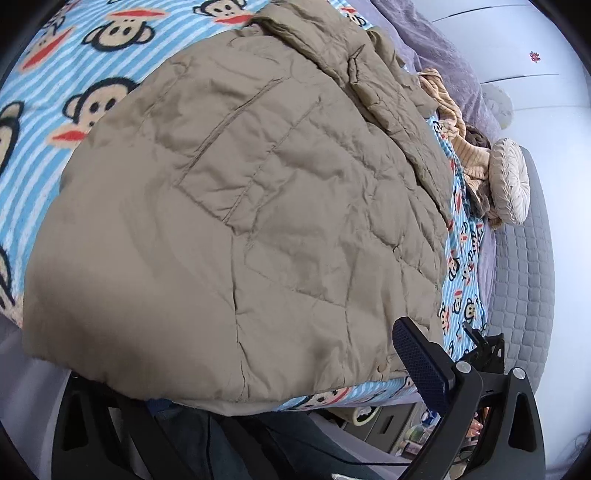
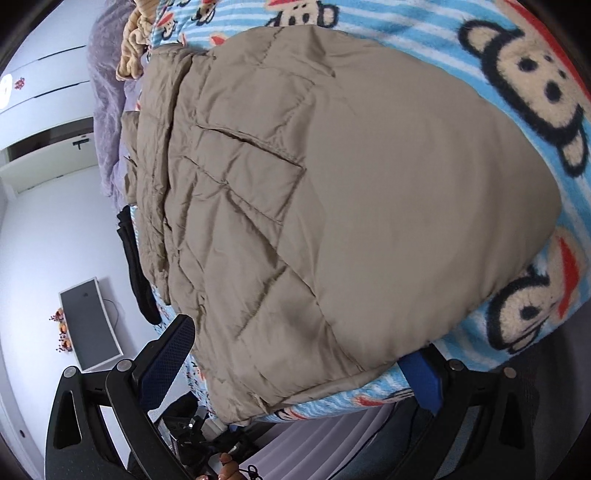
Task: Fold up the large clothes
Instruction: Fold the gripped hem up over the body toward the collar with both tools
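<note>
left wrist view is showing the tan coat (image 1: 229, 206) lying spread on the monkey blanket (image 1: 74, 55), near the bed edge for folding; both the left gripper (image 1: 258, 387) and the right gripper (image 2: 299, 373) are hanging open, straddling its hem.

- The large quilted padded jacket (image 1: 236, 221) (image 2: 332, 206) is plain khaki-tan all over, stitched in a diamond and box pattern of the same colour.
- The fleece blanket (image 1: 51, 85) (image 2: 436, 33) under it has light blue and white stripes, printed with cartoon monkey faces in cream, black outlines and red mouths.
- The crumpled ribbed knit garment (image 1: 458, 136) (image 2: 133, 55) is pale peach-tan.
- The fuzzy bedspread (image 1: 443, 48) (image 2: 107, 96) is dull lilac.
- The round pleated cushion (image 1: 509, 181) is cream.
- The quilted mattress cover (image 1: 524, 288) is grey, in a square grid.
- The gripper fingers carry dark blue textured pads (image 1: 421, 362) (image 2: 166, 362) on black frames.
- The dark garment (image 2: 136, 273) hanging at the bed edge is black.
</note>
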Demonstrator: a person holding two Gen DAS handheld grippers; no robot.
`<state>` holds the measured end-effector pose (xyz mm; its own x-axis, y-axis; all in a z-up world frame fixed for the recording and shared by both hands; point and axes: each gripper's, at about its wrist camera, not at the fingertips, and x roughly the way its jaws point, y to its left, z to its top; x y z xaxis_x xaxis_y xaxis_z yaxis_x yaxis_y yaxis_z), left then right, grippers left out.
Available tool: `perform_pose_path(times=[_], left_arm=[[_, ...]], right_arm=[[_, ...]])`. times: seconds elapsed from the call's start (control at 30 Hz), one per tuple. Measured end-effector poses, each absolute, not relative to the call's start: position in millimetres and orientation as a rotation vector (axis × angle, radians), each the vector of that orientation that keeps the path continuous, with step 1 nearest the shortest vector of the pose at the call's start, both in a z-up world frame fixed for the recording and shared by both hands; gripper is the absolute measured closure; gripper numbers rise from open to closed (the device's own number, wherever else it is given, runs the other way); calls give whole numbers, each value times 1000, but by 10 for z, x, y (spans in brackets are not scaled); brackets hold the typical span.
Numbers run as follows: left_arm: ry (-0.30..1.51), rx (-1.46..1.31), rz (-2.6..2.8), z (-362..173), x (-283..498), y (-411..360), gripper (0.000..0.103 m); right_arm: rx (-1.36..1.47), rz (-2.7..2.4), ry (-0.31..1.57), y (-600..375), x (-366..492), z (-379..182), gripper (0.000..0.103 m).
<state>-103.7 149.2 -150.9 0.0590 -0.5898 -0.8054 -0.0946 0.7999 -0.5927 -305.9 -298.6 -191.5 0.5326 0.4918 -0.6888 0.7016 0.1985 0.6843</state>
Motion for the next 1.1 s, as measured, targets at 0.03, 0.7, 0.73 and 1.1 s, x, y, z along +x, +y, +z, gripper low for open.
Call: perform_pose_path(times=[0.03,0.7,0.73,1.1], left_arm=[[1486,-566,-413,-1503,-1000,1469,10],[1457,-433,-509,-1321,-709,1547,81],[1449,-424,-509,-1298,-673,1518,81],[1292,-413,-401,-683,-253,1269,81]], right_arm=[[1456,-196,1086,-2971,-3044,-1903,0],[1368,-309,1083,-2822,-3062,-1785,82],[1358,-303,1081,-2831,-3047,-1750,82],[1181,-138,1090,-2943,-2433,-1241,85]])
